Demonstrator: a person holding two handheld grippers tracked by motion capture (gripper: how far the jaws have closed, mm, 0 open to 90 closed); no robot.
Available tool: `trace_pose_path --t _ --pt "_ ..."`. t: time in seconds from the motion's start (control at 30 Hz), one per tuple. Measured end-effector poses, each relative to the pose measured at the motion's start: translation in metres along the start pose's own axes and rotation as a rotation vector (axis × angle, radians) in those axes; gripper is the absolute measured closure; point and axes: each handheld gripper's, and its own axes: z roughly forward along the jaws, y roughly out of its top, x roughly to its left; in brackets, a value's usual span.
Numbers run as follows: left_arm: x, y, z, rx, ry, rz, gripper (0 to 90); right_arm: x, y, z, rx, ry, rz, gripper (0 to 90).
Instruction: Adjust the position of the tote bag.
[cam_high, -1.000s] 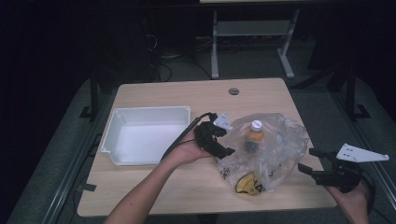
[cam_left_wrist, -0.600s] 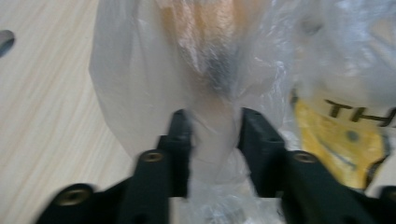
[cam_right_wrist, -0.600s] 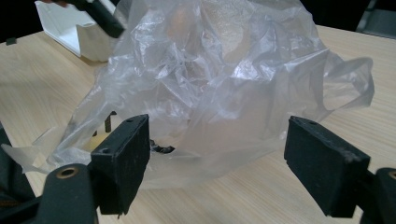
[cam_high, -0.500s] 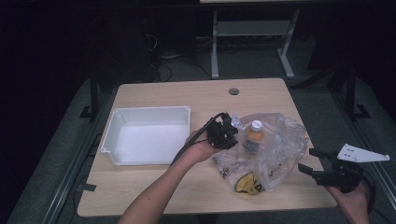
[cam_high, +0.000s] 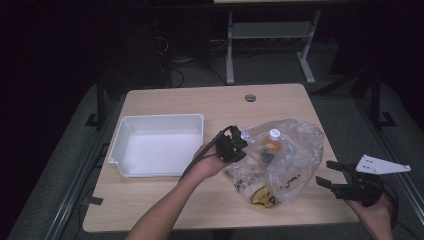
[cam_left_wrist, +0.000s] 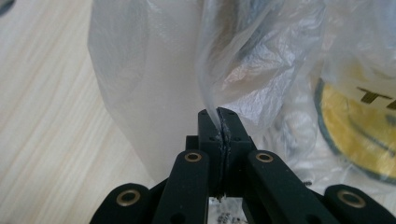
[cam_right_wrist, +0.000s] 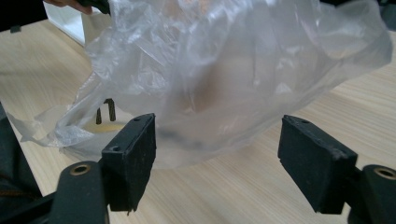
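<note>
A clear plastic bag (cam_high: 292, 155) lies on the right half of the wooden table (cam_high: 200, 102). Inside it I see a white-capped bottle (cam_high: 273, 141) and a yellow item (cam_high: 262, 196). My left gripper (cam_high: 239, 145) is at the bag's left edge. Its jaws have just been closing and now stand shut on a fold of the bag's film (cam_left_wrist: 210, 84), pinched at the left gripper (cam_left_wrist: 218, 116) tips. A yellow round thing (cam_left_wrist: 359, 126) shows through the plastic. My right gripper (cam_high: 325, 172) is off the bag's right side. Its jaws have just closed slightly, and the right gripper (cam_right_wrist: 224, 154) stays open, with the bag (cam_right_wrist: 233, 70) just ahead, untouched.
A white tray (cam_high: 125, 150) stands on the left half of the table, close to my left forearm. A round grommet (cam_high: 250, 97) sits near the far edge. The table's right edge runs just beside my right hand. Dark floor and a metal stand lie beyond.
My left gripper moved right and down to the bag's left edge and shut on the film. The right hand kept its place.
</note>
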Motion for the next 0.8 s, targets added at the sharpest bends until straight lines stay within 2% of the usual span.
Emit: trace_pose_path --t 0.5,0.6,0.8 --pt "0.001 -0.023 0.021 0.066 -0.028 -0.039 89.0 0.002 0.000 0.005 0.031 0.012 -0.012 28.1" --pt "0.001 -0.024 0.022 0.083 -0.033 -0.032 89.0 0.002 0.000 0.005 0.034 0.011 -0.014 28.1" --pt "0.001 -0.028 0.020 0.074 -0.039 -0.036 85.7 0.003 0.000 0.005 0.037 0.018 -0.017 29.0"
